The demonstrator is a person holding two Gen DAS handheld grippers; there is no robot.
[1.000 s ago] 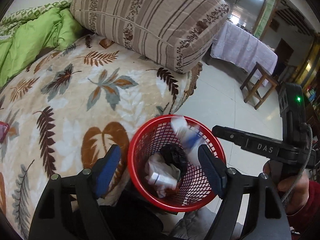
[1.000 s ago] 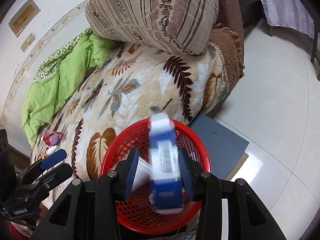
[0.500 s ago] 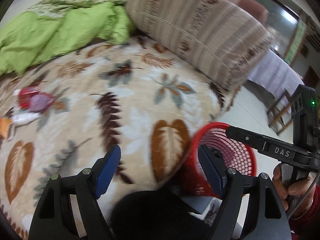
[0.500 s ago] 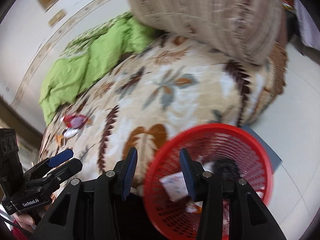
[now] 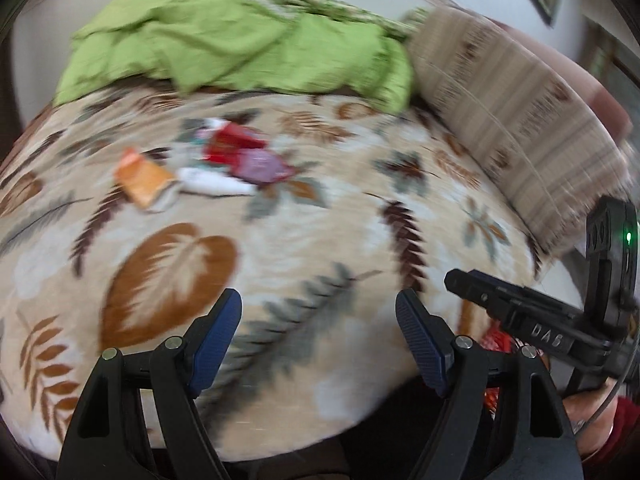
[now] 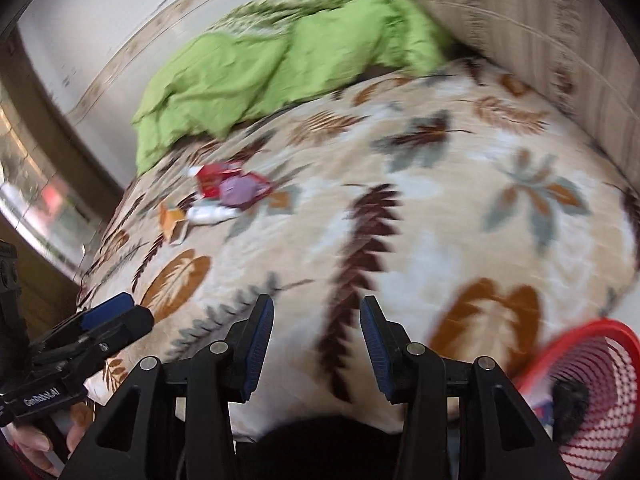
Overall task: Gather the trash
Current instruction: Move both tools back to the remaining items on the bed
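Note:
Trash lies on the leaf-patterned blanket [image 5: 320,240]: a red wrapper [image 5: 230,144], a purple wrapper [image 5: 260,166], a white piece [image 5: 216,186] and an orange wrapper [image 5: 142,178]. The red wrapper [image 6: 214,178] and the purple wrapper [image 6: 240,192] also show in the right wrist view. My left gripper [image 5: 318,330] is open and empty, over the blanket's near edge. My right gripper [image 6: 316,340] is open and empty. The red mesh basket [image 6: 592,396] with trash in it stands low at the right. Both views are blurred.
A green quilt [image 5: 240,40] is bunched at the back of the bed. A large striped pillow [image 5: 520,120] lies at the right. The other gripper shows in each view, the right gripper [image 5: 520,320] and the left gripper [image 6: 80,340].
The blue and white packet has dropped from my right gripper into the basket. Both grippers have swung left from the basket toward the trash on the blanket.

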